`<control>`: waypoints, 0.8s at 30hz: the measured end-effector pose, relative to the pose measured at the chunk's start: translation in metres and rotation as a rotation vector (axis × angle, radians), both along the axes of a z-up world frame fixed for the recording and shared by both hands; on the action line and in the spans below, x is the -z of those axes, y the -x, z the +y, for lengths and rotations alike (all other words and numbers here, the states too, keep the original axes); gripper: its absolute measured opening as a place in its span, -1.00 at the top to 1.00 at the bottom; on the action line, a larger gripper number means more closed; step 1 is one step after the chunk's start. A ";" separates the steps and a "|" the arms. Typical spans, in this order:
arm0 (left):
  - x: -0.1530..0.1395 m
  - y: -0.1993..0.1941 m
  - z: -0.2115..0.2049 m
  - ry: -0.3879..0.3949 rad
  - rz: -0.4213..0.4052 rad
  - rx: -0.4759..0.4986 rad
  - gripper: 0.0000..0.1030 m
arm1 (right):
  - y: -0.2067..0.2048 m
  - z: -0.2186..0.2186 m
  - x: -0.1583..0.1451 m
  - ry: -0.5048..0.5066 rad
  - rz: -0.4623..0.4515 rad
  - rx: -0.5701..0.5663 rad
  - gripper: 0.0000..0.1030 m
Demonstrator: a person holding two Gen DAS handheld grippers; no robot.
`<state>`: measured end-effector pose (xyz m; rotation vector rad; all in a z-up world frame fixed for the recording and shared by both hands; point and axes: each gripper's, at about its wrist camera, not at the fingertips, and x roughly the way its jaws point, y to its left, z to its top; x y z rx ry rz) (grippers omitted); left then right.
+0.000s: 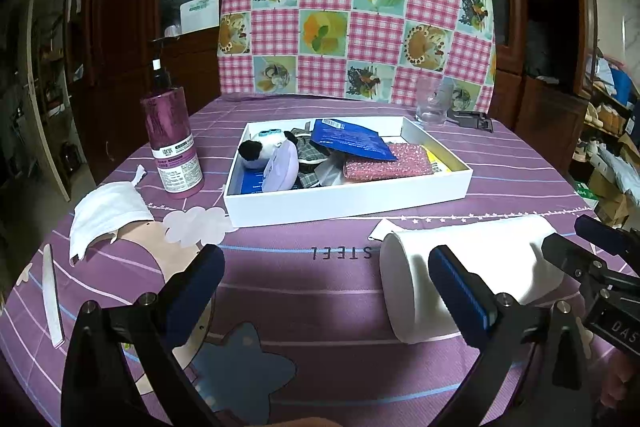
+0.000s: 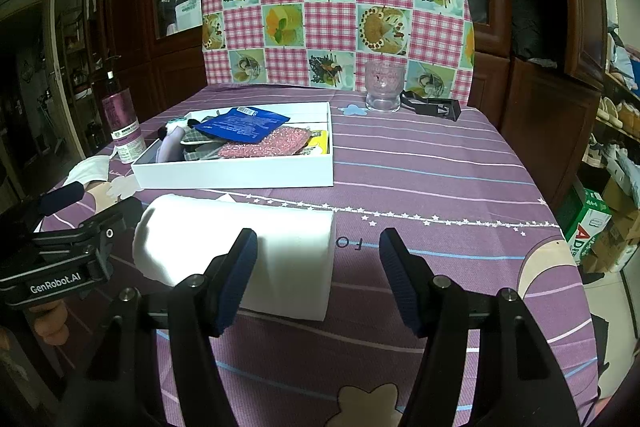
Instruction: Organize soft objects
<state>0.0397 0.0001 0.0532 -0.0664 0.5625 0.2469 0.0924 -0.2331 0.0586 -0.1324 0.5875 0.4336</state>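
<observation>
A white paper roll (image 1: 476,267) lies on its side on the purple tablecloth; it also shows in the right wrist view (image 2: 248,247). My left gripper (image 1: 326,279) is open, its right finger in front of the roll's left end. My right gripper (image 2: 318,271) is open, its left finger in front of the roll's right part. A white tray (image 1: 348,203) holds a panda plush (image 1: 256,149), a lilac pouch (image 1: 282,167), a blue packet (image 1: 348,139), a pink sponge (image 1: 388,163) and checked cloth. A white face mask (image 1: 106,213) lies at the left.
A purple pump bottle (image 1: 172,143) stands left of the tray. A clear glass (image 2: 383,87) and a black clip (image 2: 432,107) sit at the table's far end. A nail file (image 1: 52,295) lies near the left edge. A checked cloth hangs behind.
</observation>
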 end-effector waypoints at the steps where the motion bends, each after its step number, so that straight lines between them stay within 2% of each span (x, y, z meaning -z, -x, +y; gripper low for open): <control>1: 0.000 0.000 0.000 -0.001 -0.001 0.000 -1.00 | 0.000 0.000 0.000 0.000 0.001 0.000 -0.25; 24: 0.001 -0.001 -0.002 -0.004 0.001 0.003 -1.00 | 0.000 -0.002 -0.005 -0.001 -0.010 0.003 -0.25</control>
